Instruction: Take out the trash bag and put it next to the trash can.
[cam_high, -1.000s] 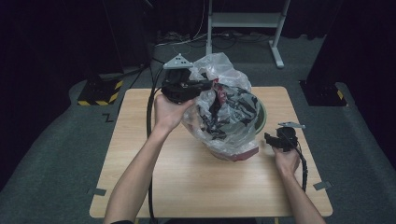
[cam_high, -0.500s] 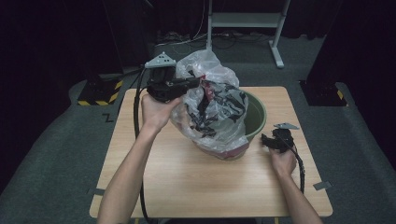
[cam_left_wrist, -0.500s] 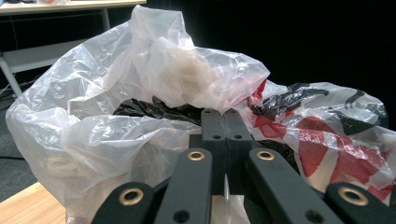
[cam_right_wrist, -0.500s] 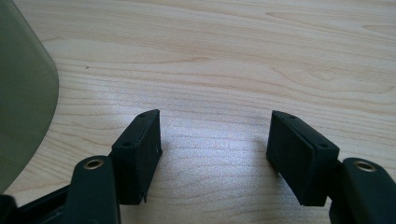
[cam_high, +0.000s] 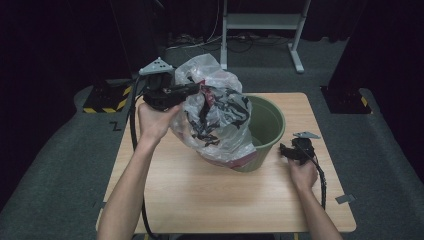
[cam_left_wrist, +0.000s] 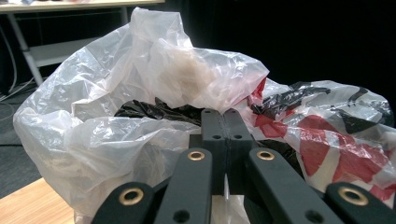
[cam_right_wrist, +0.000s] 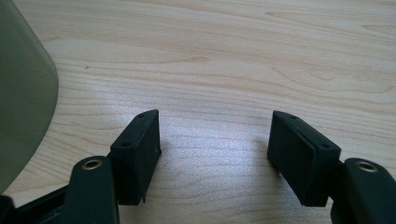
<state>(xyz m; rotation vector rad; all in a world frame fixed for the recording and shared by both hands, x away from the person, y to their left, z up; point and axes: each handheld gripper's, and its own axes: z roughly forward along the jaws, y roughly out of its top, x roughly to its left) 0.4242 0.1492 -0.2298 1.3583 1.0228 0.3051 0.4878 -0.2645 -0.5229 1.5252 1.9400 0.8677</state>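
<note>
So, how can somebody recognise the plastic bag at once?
On the wooden table stands a green bin. The plastic bag bulges out over its left rim, pinched by the left gripper. It is clear and crinkled, with red and black patches.

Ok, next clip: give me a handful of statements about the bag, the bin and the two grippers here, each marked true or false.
1. The left gripper is clamped on the clear plastic bag. True.
2. The bag sits fully down inside the green bin. False: it bulges up and over the bin's left rim, with its top held above the bin.
3. The right gripper has its jaws apart with nothing between them. True; they have just been opening, above bare wooden table.
4. The right gripper is gripping the bin's rim. False: it is beside the bin, low over the table, holding nothing.
5. The bin lies tipped on its side. False: it stands upright on the table.
</note>
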